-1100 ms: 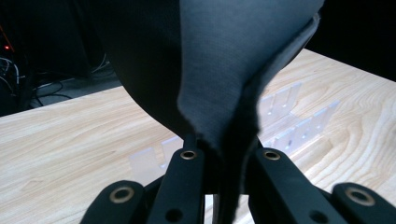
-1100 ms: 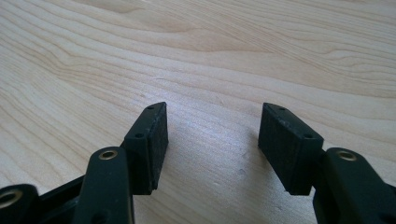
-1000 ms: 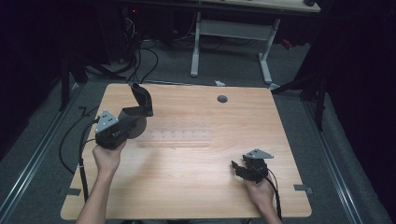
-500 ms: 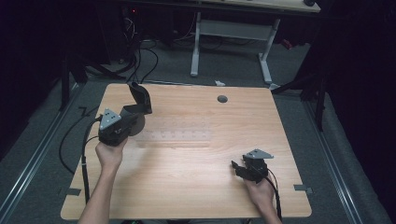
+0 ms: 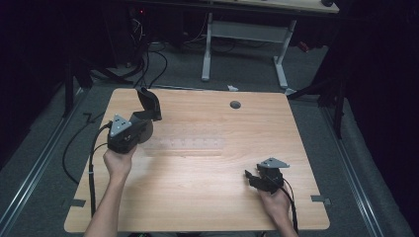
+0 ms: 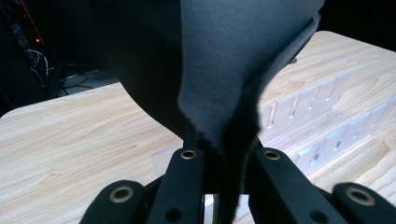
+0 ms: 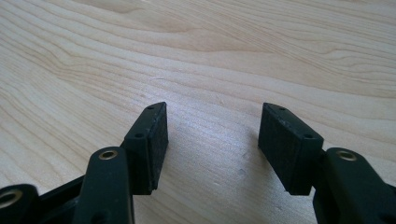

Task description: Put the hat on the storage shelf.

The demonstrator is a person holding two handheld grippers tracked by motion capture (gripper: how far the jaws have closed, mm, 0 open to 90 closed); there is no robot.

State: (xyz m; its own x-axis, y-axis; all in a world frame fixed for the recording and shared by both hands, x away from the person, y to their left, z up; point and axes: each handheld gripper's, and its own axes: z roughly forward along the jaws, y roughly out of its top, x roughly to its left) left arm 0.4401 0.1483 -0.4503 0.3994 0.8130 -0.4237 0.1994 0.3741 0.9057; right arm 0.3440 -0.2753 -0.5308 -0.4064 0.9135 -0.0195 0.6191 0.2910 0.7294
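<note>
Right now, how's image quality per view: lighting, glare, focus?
High view: wooden table lit, surroundings near black, clear rack faint. Left gripper view: dark cloth in the left gripper is close, underexposed and soft, rack behind sharper. Right gripper view: right gripper open, sharp wood grain, mild sheen.

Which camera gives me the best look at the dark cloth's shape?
The high view: the dark cloth rises whole from the shut left gripper. The left gripper view shows its pinched lower part close up. The right gripper view faces the table.
</note>
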